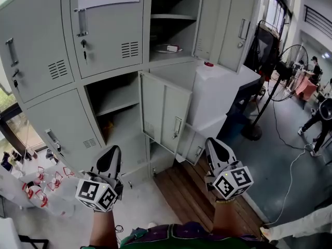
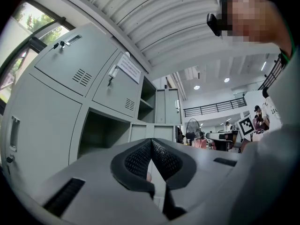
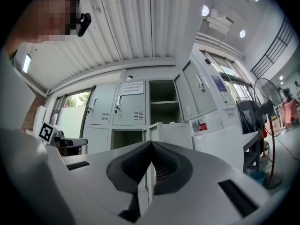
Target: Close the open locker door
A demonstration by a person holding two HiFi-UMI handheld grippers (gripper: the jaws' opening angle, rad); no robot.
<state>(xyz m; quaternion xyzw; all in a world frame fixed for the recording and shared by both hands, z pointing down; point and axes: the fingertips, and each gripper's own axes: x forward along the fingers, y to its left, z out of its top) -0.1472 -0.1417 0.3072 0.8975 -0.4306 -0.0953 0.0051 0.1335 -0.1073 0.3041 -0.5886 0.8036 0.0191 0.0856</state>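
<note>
A bank of grey lockers (image 1: 57, 66) fills the head view. One lower door (image 1: 166, 110) stands swung out toward me, and its compartment (image 1: 116, 105) is dark and open. An upper double door (image 1: 228, 25) at the right is open too, showing shelves (image 1: 171, 19). My left gripper (image 1: 110, 157) is held low, short of the lockers and left of the lower door, jaws shut and empty. My right gripper (image 1: 215, 144) sits just right of that door's free edge, shut and empty. The lower door (image 3: 161, 130) shows past the shut right gripper (image 3: 152, 143). The left gripper (image 2: 151, 142) points at the open compartment (image 2: 101, 132).
A white cabinet (image 1: 218, 95) with a red cap (image 1: 208, 64) on top stands right of the open door. A pedestal fan (image 1: 282, 77) and cables lie further right, with a person (image 1: 319, 121) beyond. Wooden boards (image 1: 192, 196) cover the floor below. Clear plastic clutter (image 1: 36, 185) lies at left.
</note>
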